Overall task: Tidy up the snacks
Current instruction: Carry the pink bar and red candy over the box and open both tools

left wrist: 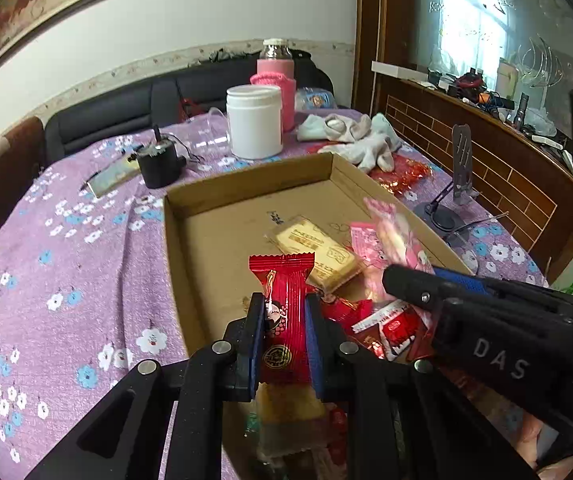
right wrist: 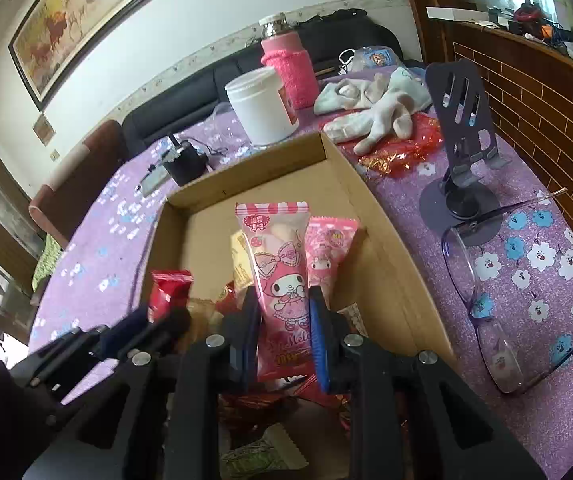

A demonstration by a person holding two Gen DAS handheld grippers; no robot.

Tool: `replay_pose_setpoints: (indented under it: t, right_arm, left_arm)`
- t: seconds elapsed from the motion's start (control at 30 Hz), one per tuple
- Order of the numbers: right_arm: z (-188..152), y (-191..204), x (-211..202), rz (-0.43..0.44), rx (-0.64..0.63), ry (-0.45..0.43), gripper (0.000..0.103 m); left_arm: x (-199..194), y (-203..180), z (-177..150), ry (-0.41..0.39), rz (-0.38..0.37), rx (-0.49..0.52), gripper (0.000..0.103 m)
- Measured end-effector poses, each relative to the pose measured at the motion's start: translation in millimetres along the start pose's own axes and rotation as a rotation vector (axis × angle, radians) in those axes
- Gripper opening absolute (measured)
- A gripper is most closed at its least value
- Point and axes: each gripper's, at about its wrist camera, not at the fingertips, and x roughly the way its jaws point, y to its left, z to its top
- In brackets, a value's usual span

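A shallow cardboard box lies on the purple flowered tablecloth and also shows in the right wrist view. My left gripper is shut on a red snack packet, held upright over the box's near part. My right gripper is shut on a pink cartoon snack packet, held upright over the box; it shows blurred in the left wrist view. A yellow biscuit packet, a second pink packet and red packets lie in the box.
Behind the box stand a white jar, a pink-sleeved bottle and a small black device. Socks and red foil lie at the back right. A phone stand and glasses sit right of the box.
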Motion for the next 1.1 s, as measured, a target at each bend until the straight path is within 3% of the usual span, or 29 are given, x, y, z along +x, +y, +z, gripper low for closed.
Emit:
replay_pose_setpoints:
  t: [0.4,1.1]
  right_arm:
    - [-3,0,17,-0.056,-0.022,0.032,0.022]
    - [-5,2,22,-0.099,-0.046,0.027,0.023]
  left_arm:
    - [5,-8,-10,-0.041,0.017,0.069,0.018]
    - [6,-8,-10,-0.055,0.019,0.074,0.019]
